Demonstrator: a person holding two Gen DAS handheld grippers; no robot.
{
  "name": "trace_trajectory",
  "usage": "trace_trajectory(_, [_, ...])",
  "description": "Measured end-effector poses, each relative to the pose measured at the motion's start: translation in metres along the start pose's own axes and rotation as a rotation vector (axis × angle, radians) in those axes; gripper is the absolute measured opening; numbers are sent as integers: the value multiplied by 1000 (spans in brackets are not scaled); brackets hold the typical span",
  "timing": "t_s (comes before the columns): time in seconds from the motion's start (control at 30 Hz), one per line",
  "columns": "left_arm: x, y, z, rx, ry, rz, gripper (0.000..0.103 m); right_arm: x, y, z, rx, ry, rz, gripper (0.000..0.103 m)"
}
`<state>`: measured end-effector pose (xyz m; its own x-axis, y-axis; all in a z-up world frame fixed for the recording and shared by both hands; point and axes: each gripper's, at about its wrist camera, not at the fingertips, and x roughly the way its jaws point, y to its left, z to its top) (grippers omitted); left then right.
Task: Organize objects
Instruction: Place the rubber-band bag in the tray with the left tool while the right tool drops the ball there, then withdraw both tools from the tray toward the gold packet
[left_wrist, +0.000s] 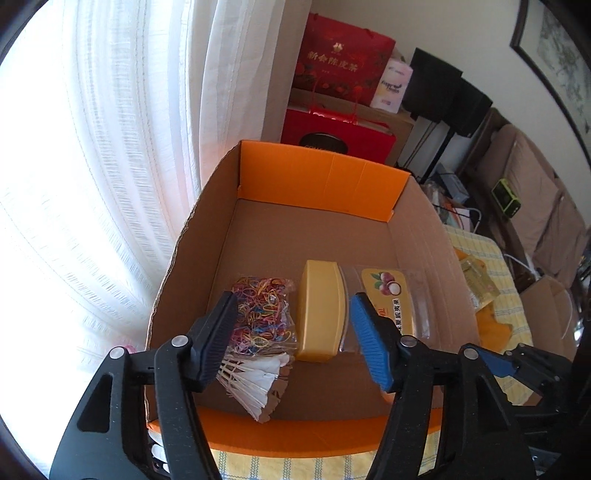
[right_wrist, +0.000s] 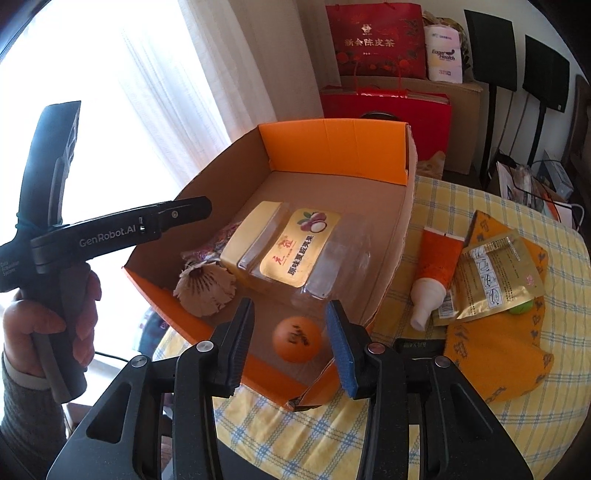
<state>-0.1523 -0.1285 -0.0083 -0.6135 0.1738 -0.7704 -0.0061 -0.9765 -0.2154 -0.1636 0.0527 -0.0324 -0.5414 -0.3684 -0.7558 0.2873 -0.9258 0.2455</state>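
Two tongs are held over a cardboard box (right_wrist: 391, 236) on the surface (right_wrist: 436, 206). Left tongs (left_wrist: 295, 343) are released above a shuttlecock (left_wrist: 258, 384) near the box's near edge. Right tongs (right_wrist: 291, 347) are spread, nothing gripped, around an orange ball (right_wrist: 297, 338) lying in the near corner.

A round table (right_wrist: 480, 387) is covered by a yellow checked cloth. On it are set an open cardboard box (right_wrist: 402, 236), an orange-and-white tube (right_wrist: 432, 284) and an orange patterned pouch (right_wrist: 495, 354).
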Motion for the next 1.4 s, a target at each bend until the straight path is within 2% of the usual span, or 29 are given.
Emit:
trace_trajectory(0.03, [-2,-1,0,-6,-2,-11,63,-1,0,0,2,-3,0,42])
trace_trajectory(0.1, [-6,-3,1,-12,-3,-29,72,-4,-1,0,6,-6,0,42])
trace_trajectory(0.17, [-10,-6,1,-10,-15,-41,77,-9,-2,-1,8,-13,-2,42])
trace_trajectory(0.23, [-15,-11,0,-2,-30,-63,81,-16,-3,-1,10,-26,-9,45])
trace_trajectory(0.4, [-25,-24,-2,3,-44,-125,101,-36,-15,0,30,-61,-37,63])
trace_trajectory(0.57, [-26,-41,-6,22,-33,-165,103,-60,-35,1,63,-105,-81,79])
trace_trajectory(0.77, [-22,-64,-11,51,-8,-206,103,-83,-65,-2,112,-129,-153,88])
trace_trajectory(1.13, [-21,-104,-15,99,5,-267,103,-102,-105,-16,194,-135,-196,89])
trace_trajectory(1.4, [-15,-132,-14,122,23,-275,103,-102,-123,-20,223,-125,-216,89])
